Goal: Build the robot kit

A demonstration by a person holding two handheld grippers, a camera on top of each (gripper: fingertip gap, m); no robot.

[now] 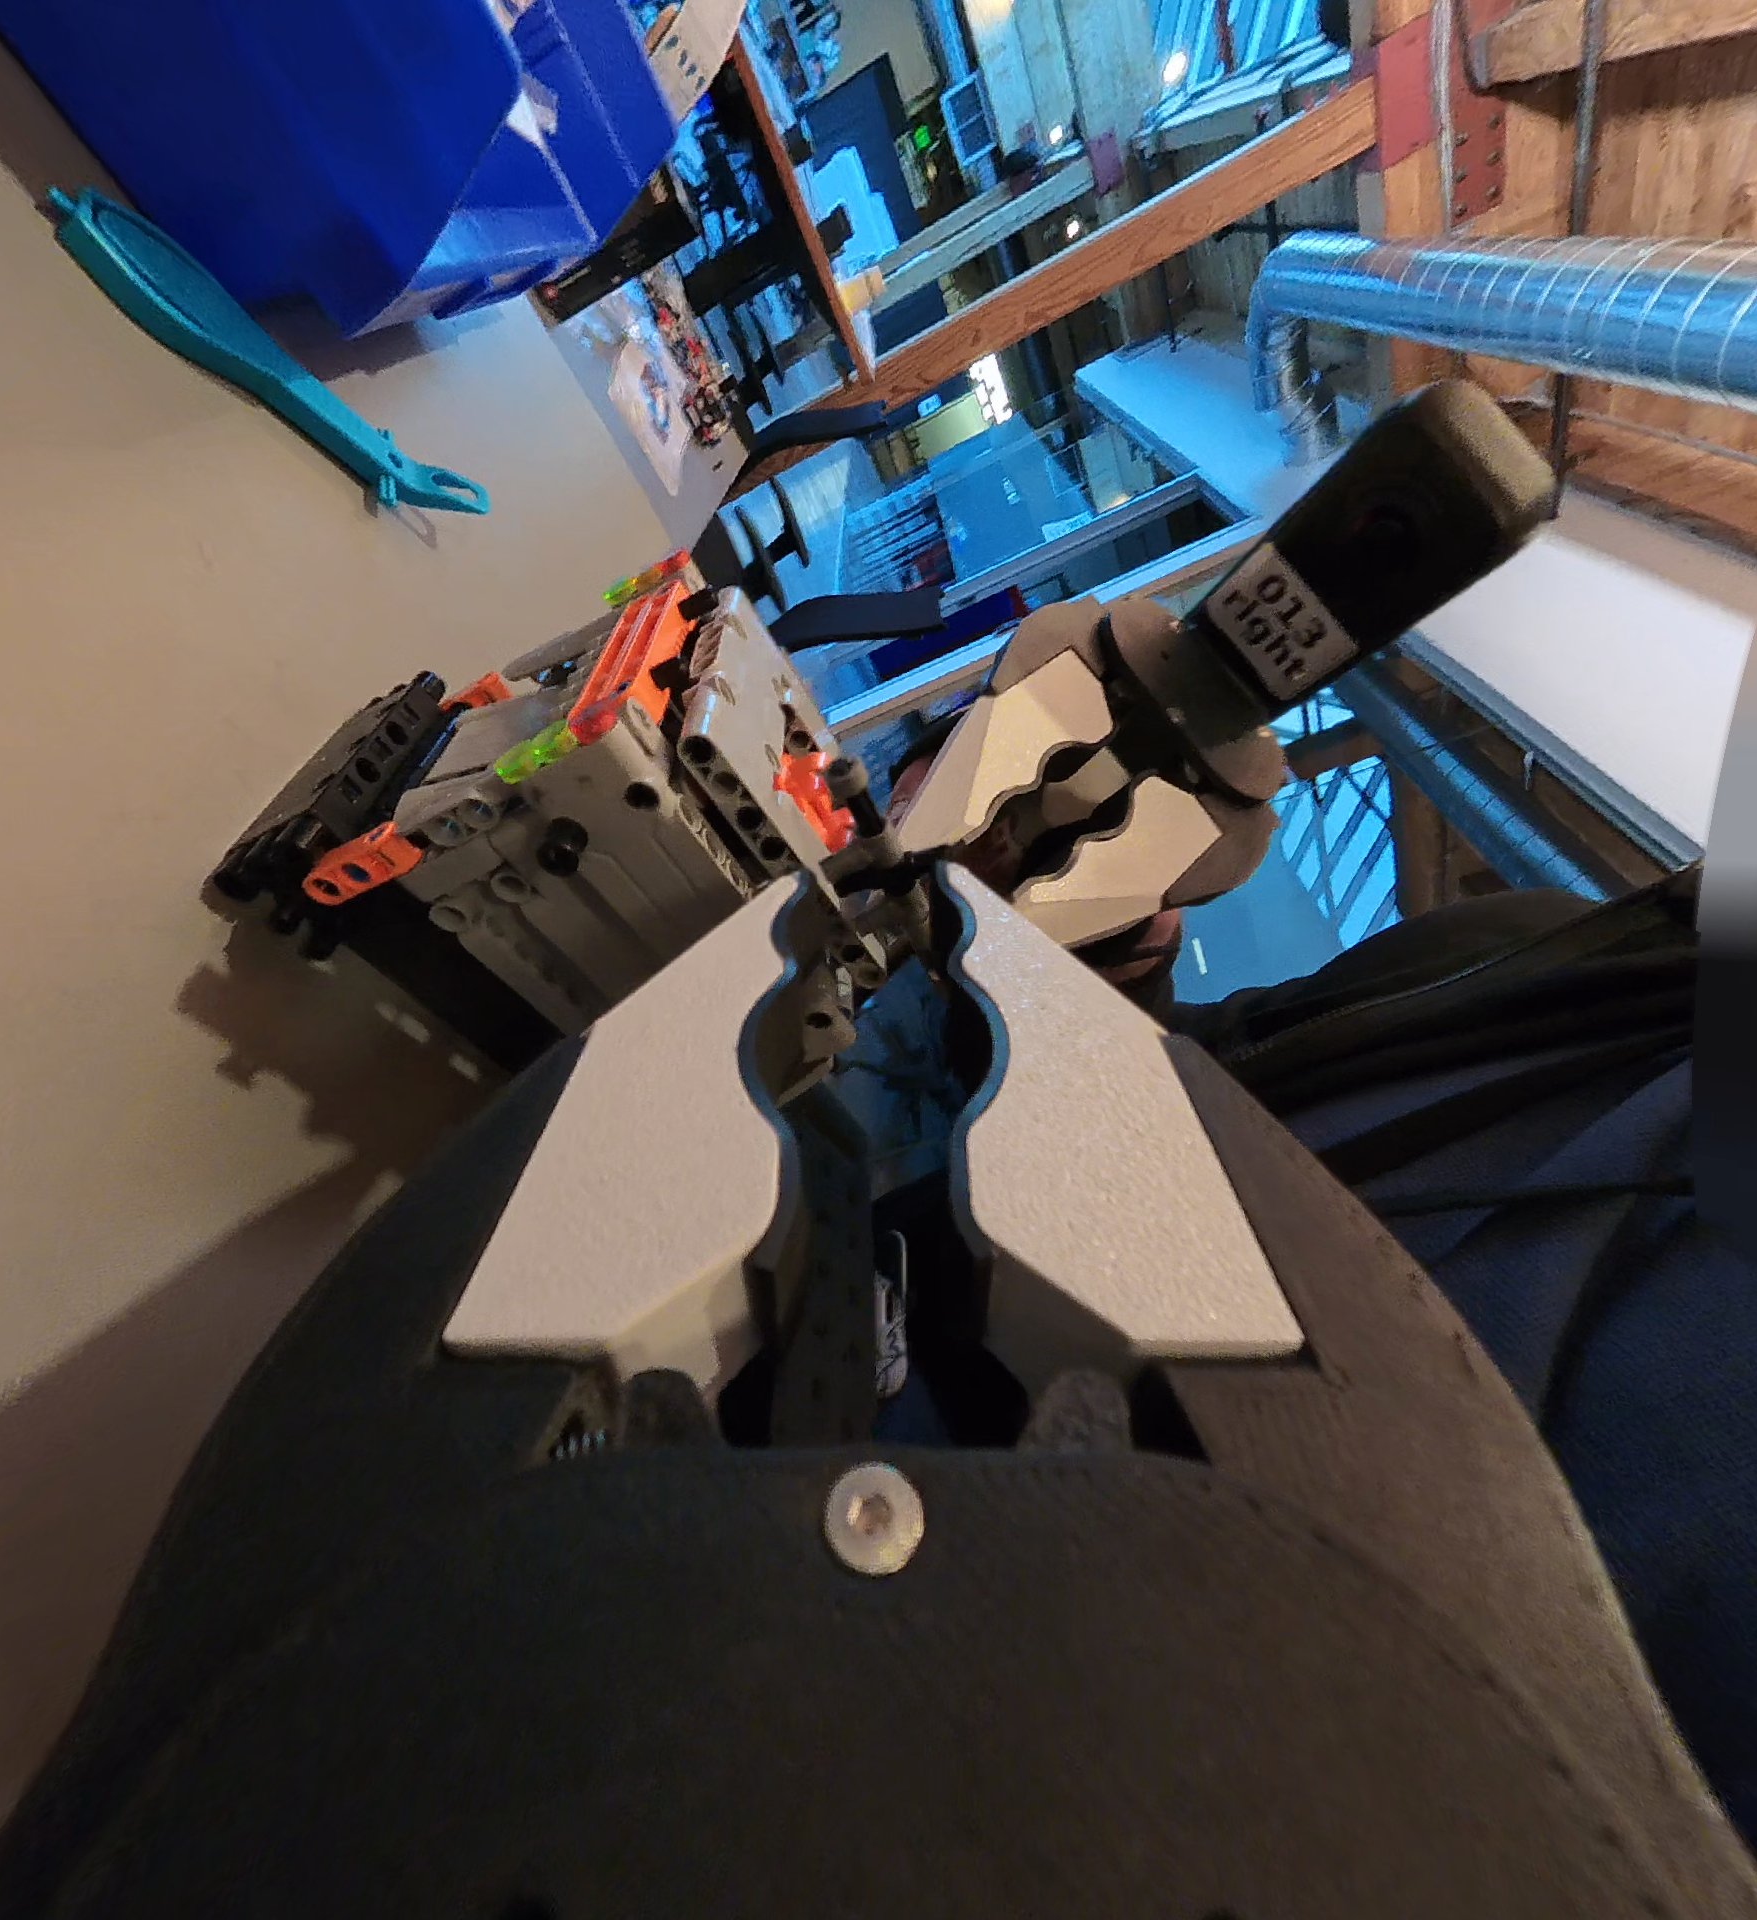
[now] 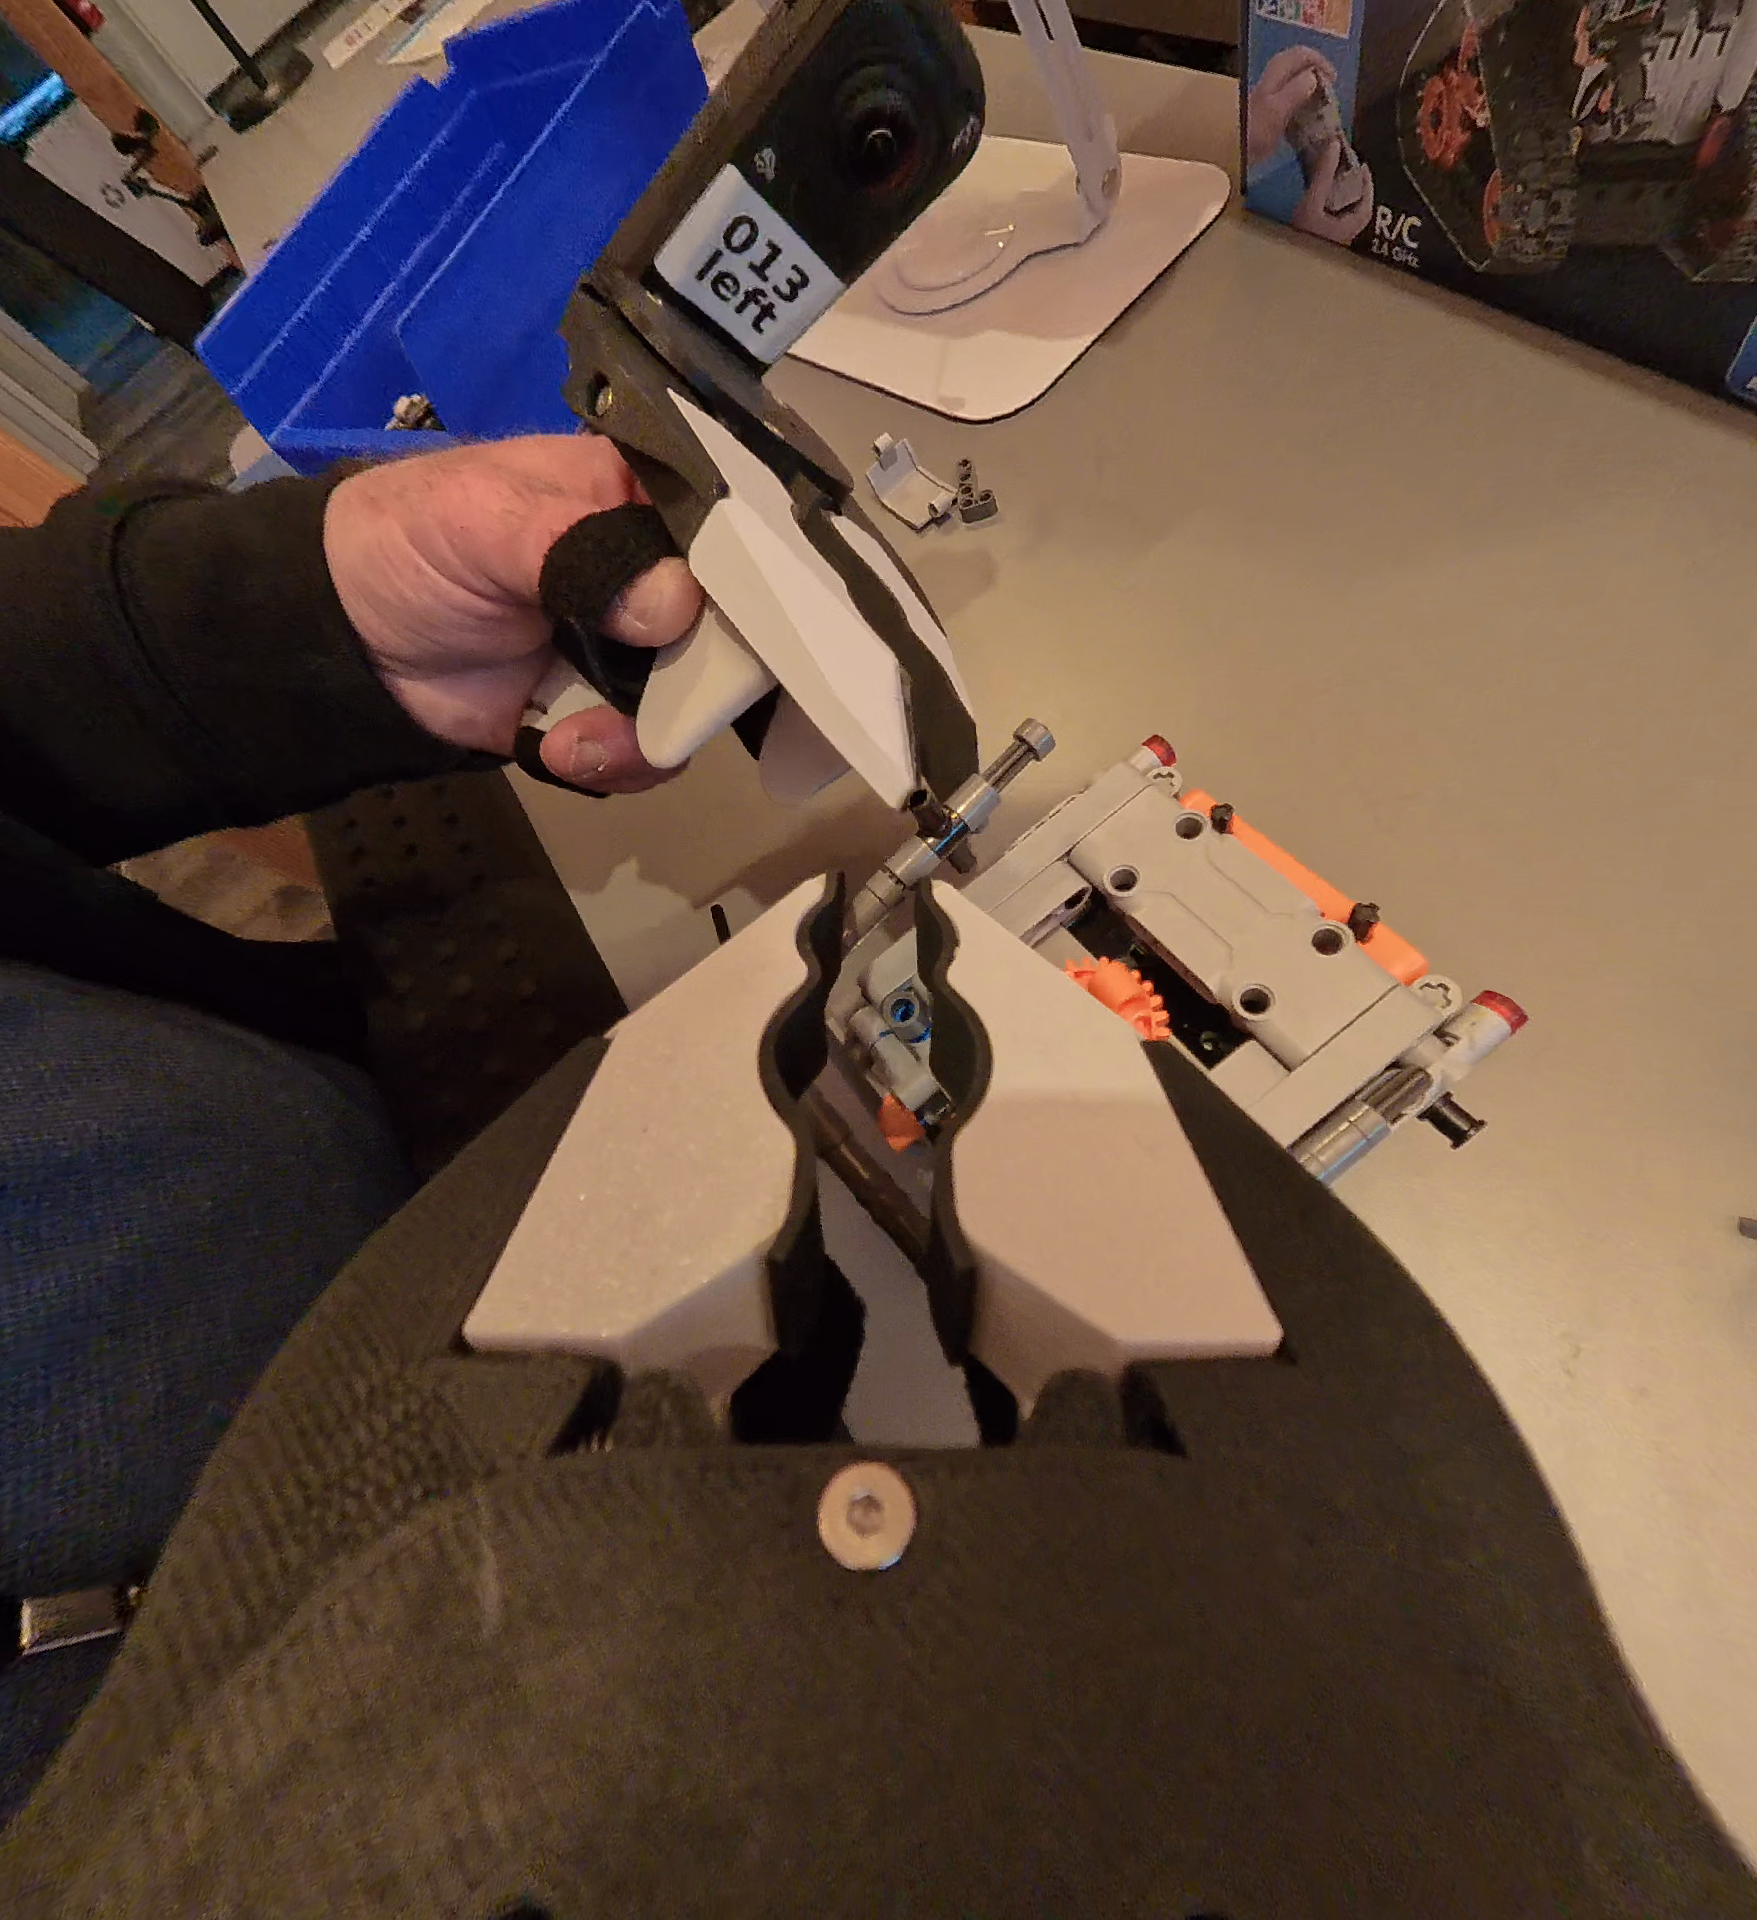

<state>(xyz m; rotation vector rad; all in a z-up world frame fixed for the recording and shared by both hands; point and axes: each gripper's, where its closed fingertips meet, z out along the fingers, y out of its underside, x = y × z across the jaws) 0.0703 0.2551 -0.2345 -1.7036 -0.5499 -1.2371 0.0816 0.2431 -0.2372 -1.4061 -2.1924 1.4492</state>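
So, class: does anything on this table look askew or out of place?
Yes: the grey and orange brick model is tipped up rather than flat, with both grippers closed on its axle assembly. Two small loose parts lie apart behind it.

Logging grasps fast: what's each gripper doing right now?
Left gripper: shut on the grey axle rod sticking out of the brick model.
Right gripper: shut on the same axle rod, at its lower end.
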